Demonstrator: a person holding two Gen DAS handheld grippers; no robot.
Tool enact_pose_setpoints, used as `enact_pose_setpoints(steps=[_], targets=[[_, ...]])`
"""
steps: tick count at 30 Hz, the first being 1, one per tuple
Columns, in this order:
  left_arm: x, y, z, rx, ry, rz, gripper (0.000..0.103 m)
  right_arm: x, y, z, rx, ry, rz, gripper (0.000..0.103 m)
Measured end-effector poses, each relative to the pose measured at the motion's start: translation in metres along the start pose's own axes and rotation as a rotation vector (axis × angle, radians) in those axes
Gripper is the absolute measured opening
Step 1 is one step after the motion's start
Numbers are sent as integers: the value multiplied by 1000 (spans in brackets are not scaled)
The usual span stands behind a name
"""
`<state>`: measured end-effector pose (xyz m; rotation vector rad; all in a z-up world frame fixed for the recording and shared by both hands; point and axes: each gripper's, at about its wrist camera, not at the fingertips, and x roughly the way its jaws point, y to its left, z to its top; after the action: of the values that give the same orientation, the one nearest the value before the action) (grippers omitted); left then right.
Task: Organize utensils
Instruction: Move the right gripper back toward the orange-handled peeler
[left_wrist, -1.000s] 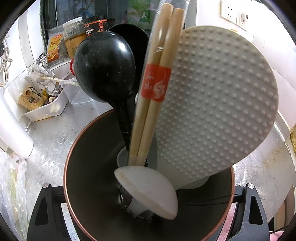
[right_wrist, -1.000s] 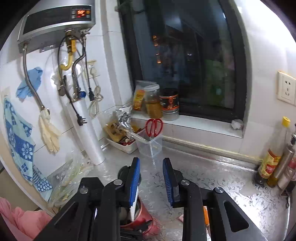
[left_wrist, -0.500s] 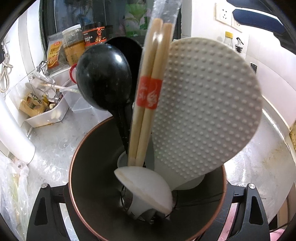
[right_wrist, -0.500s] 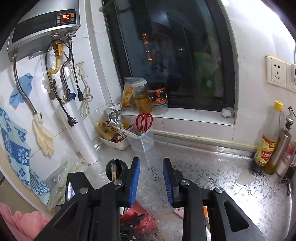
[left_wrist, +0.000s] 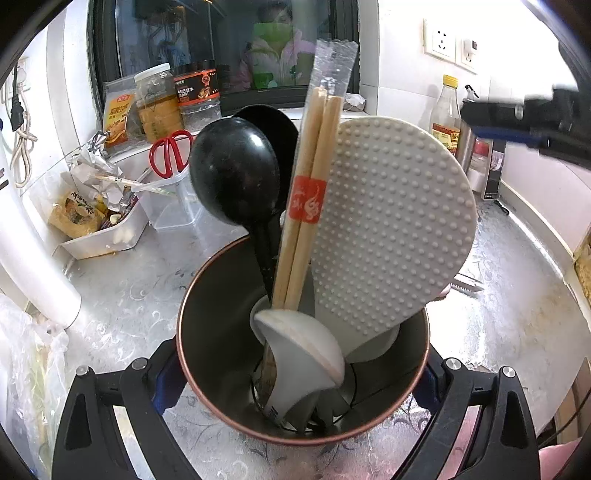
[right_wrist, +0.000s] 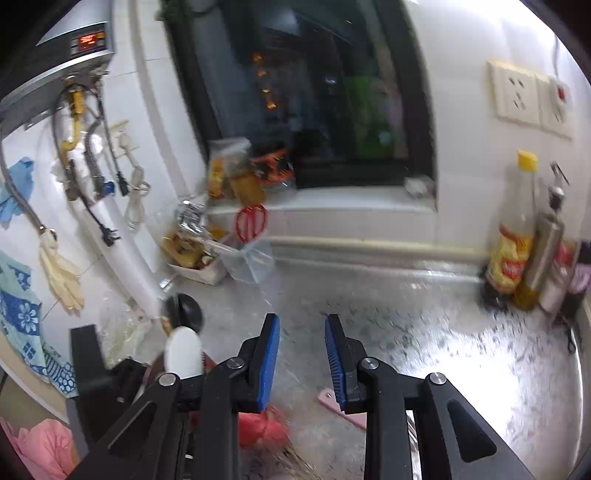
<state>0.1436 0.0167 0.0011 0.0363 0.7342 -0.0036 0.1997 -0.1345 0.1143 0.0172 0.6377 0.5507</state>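
Observation:
A dark cup with a copper-red rim (left_wrist: 207, 332) stands on the silvery counter. It holds two black ladles (left_wrist: 232, 170), wrapped wooden chopsticks (left_wrist: 314, 162), a white dimpled rice paddle (left_wrist: 395, 221) and a white soup spoon (left_wrist: 299, 354). My left gripper (left_wrist: 301, 360) has a finger on each side of the cup. Its jaws are opening and the pads stand just off the cup wall. My right gripper (right_wrist: 301, 334) hovers over the counter, slightly open with nothing between its blue pads. The cup (right_wrist: 258, 424) and paddle (right_wrist: 183, 350) sit low on its left, beside a pink-handled utensil (right_wrist: 341, 406) lying flat.
A clear tub with red scissors (left_wrist: 170, 155) and a white tray of packets (left_wrist: 99, 236) stand at the back left. Jars (left_wrist: 159, 103) line the window sill. Bottles (right_wrist: 513, 236) stand at the right wall. A white pipe (left_wrist: 37, 269) and a plastic bag lie on the left.
The left jaws have spread off the cup and the gripper has drawn back, so the cup looks smaller. The right gripper has dropped and rolled toward the counter.

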Motion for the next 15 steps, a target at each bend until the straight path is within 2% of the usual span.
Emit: enact_pose_setpoints(steps=[7, 10, 15], targets=[[-8, -7, -4, 4, -8, 0, 96, 12, -35, -22, 51, 76, -80, 28], [-13, -9, -6, -3, -14, -4, 96, 35, -56, -40, 81, 179, -139, 28], [-13, -8, -3, 3, -12, 2, 96, 75, -75, -65, 102, 335, -185, 28]])
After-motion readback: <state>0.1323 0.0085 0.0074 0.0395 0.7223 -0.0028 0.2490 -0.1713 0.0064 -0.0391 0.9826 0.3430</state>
